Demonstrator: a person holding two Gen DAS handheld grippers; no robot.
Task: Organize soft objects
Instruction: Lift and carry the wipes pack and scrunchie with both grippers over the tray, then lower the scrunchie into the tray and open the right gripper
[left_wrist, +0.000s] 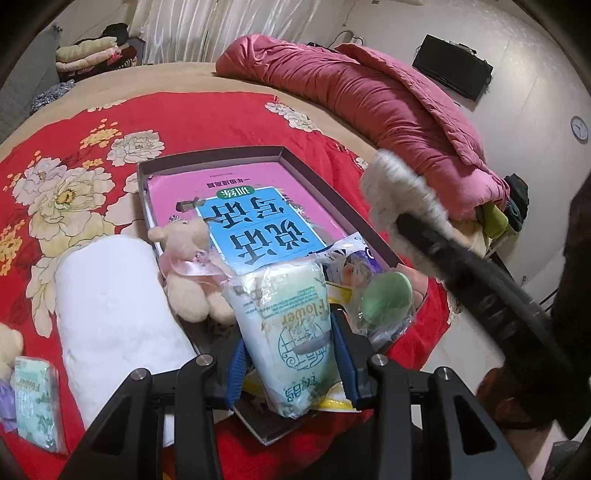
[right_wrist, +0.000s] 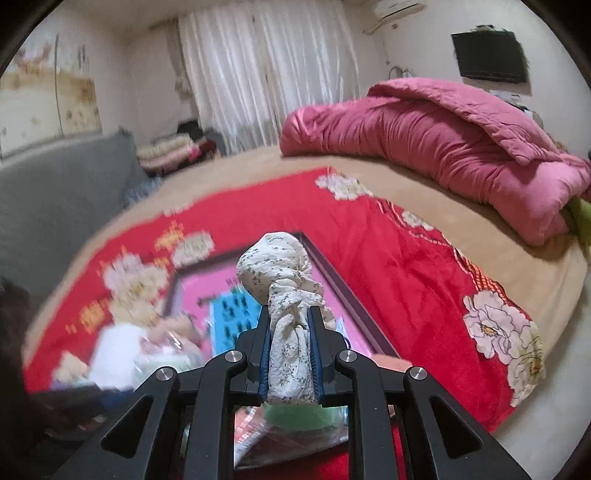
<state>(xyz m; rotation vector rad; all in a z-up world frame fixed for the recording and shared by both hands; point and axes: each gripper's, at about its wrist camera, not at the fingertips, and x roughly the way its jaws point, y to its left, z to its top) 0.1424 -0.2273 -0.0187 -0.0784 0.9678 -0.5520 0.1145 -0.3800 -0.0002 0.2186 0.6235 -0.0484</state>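
My left gripper (left_wrist: 290, 332) is shut on a pale green tissue pack (left_wrist: 280, 295), which it holds over the near end of a shallow dark tray (left_wrist: 207, 157). A pink and blue book (left_wrist: 258, 221) lies in the tray. A cream teddy bear (left_wrist: 188, 258) leans on the tray's left rim. A bagged green sponge (left_wrist: 384, 299) sits at the tray's near right. My right gripper (right_wrist: 289, 314) is shut on a knotted white floral cloth (right_wrist: 275, 258) above the tray's right side (right_wrist: 343, 291). The same cloth (left_wrist: 399, 192) shows in the left wrist view.
A rolled white towel (left_wrist: 110, 314) lies left of the tray on the red floral blanket (left_wrist: 74, 155). A second tissue pack (left_wrist: 35, 402) and another small bear (left_wrist: 7, 347) sit at the far left. A bunched pink quilt (left_wrist: 369, 92) fills the bed's far right.
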